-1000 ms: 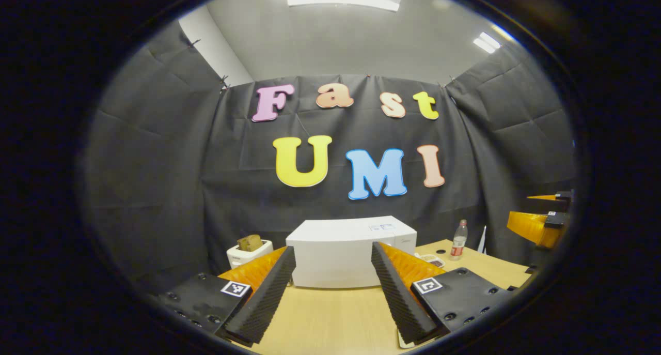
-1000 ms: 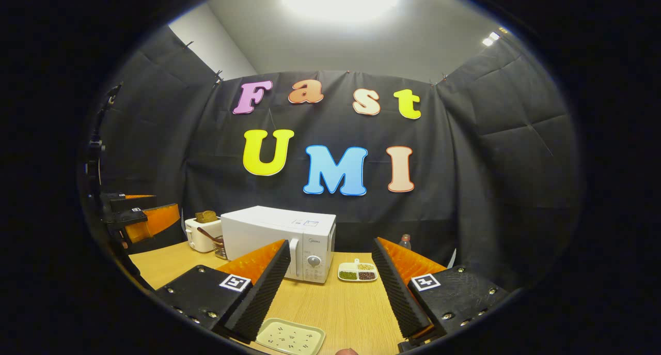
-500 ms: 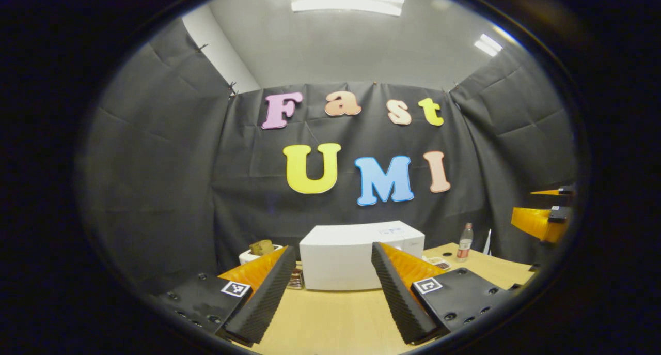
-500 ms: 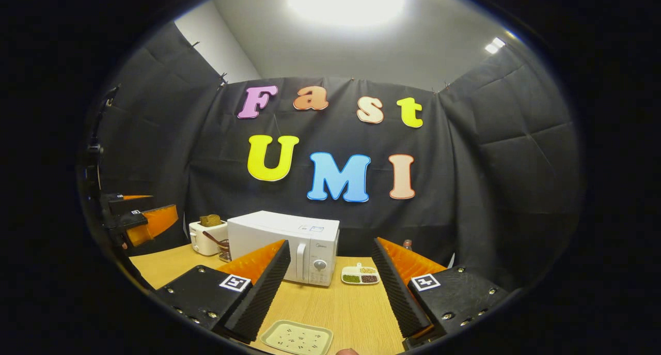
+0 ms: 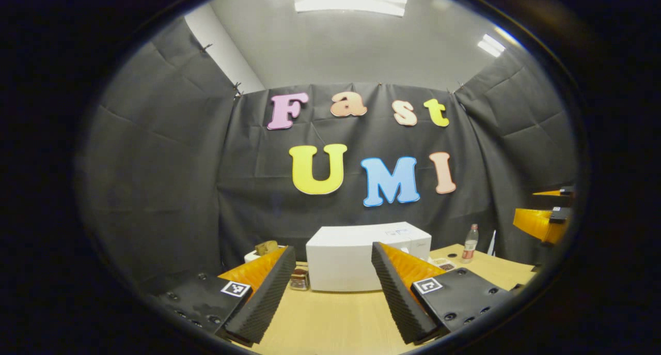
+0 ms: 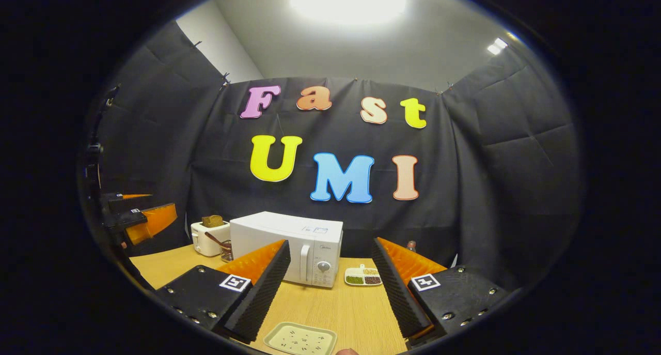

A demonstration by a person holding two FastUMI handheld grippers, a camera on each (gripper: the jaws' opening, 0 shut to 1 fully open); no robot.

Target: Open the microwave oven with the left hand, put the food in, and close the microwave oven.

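Note:
The white microwave [image 5: 356, 257] stands on the wooden table [image 5: 330, 319], door shut, straight ahead of my left gripper [image 5: 331, 249], which is open and holds nothing. In the right gripper view the microwave [image 6: 273, 238] shows its handle [image 6: 305, 262] and a dial [image 6: 324, 266] on its right side. My right gripper [image 6: 330, 244] is open and bare too. A small divided dish [image 6: 363, 277] of green, brown and yellow food lies to the right of the microwave. Close below the right gripper lies a pale green tray [image 6: 299, 339] with dark specks.
A white toaster [image 6: 209, 236] with bread in it and a cup with a spoon [image 6: 224, 249] stand left of the microwave. A plastic bottle [image 5: 470, 243] stands at the back right. The left gripper [image 6: 142, 220] shows at that view's left edge, the right gripper [image 5: 542, 223] at the other's right edge.
Both views have tipped up slightly, so the microwave sits lower and a little farther right in each. Both grippers stayed open; nothing on the table moved.

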